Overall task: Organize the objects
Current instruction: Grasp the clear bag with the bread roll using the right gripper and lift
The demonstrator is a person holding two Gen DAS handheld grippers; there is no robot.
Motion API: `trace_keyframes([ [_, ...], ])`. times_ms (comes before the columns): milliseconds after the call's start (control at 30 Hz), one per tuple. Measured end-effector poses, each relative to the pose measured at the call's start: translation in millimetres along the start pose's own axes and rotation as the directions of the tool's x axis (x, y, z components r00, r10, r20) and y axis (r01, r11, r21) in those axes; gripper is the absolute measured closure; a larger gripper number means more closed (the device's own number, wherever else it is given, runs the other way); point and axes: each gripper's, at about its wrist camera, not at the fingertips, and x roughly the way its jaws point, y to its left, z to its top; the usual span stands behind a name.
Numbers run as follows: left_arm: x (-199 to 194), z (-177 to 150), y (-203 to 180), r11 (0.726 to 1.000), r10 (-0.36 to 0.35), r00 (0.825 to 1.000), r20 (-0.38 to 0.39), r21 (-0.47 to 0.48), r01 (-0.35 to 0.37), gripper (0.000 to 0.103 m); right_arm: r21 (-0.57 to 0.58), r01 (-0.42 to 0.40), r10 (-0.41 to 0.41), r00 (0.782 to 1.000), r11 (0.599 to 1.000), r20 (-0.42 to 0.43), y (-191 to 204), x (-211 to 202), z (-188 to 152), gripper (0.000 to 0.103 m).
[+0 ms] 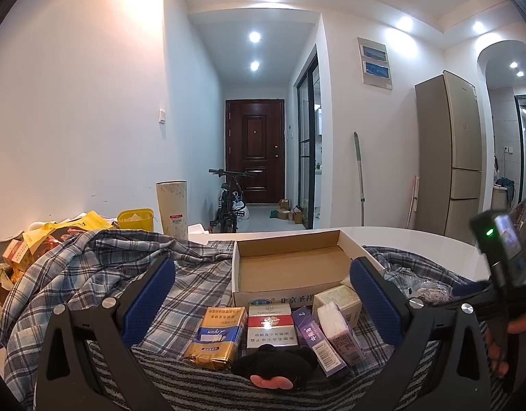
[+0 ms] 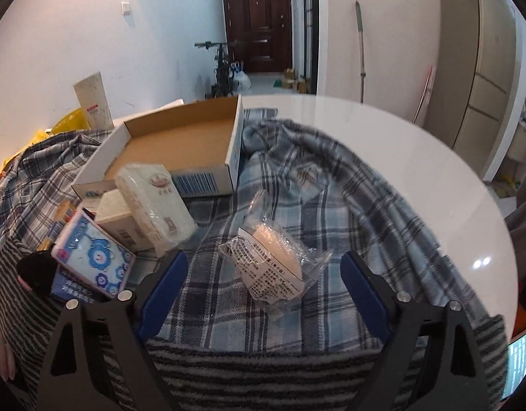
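In the left wrist view my left gripper [image 1: 261,272] is open and holds nothing. Just below it, small packs stand in a row on the cloth: a gold and blue pack [image 1: 216,332], a red and white pack [image 1: 270,325], a purple box [image 1: 314,339] and a cream box [image 1: 338,299]. Behind them is an empty cardboard box [image 1: 263,299]. In the right wrist view my right gripper [image 2: 263,263] is open and tilted down over a white roll in a clear plastic bag [image 2: 273,260]. The bag lies between the fingers, and neither pad touches it. The cardboard box [image 2: 208,181] is at the upper left.
A plaid cloth [image 2: 297,178] and a striped towel [image 2: 263,366] cover the near part of the round white table [image 2: 417,171]. A tall paper cylinder [image 1: 172,209], a yellow tub [image 1: 136,219] and snack bags [image 1: 20,257] stand at the far left. A black plush thing [image 1: 273,363] lies nearest.
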Motion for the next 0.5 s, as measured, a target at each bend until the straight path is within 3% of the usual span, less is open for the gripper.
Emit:
trace_keyframes([
  [67, 0.2, -0.2, 0.3, 1.000, 0.000, 1.000, 0.003, -0.001, 0.000, 0.000, 0.003, 0.011, -0.011, 0.999, 1.000, -0.049, -0.2, 7.5, -1.2, 0.024],
  [133, -0.2, 0.1, 1.2, 1.000, 0.000, 1.000, 0.005, -0.003, 0.000, 0.000, -0.009, 0.018, -0.019, 0.998, 1.000, -0.055, 1.3, 8.2, -2.2, 0.027],
  [233, -0.1, 0.1, 1.8, 1.000, 0.001, 1.000, 0.001, -0.003, -0.001, 0.000, -0.011, 0.021, -0.022, 1.000, 1.000, -0.010, 3.5, 2.3, -4.3, 0.058],
  [300, -1.2, 0.5, 2.6, 1.000, 0.001, 1.000, 0.005, -0.006, -0.001, 0.000, 0.008, 0.016, -0.017, 0.997, 1.000, 0.077, 1.9, -13.5, -4.4, 0.059],
  [367, -0.5, 0.6, 2.6, 1.000, 0.001, 1.000, 0.000, -0.006, -0.001, 0.000, 0.016, 0.016, -0.019, 0.979, 1.000, 0.202, 1.7, -37.8, -6.7, 0.059],
  [500, -2.4, 0.8, 3.2, 1.000, 0.013, 1.000, -0.002, -0.009, -0.013, 0.000, 0.018, -0.001, -0.006, 0.918, 1.000, 0.396, 4.1, -78.1, -10.4, 0.059],
])
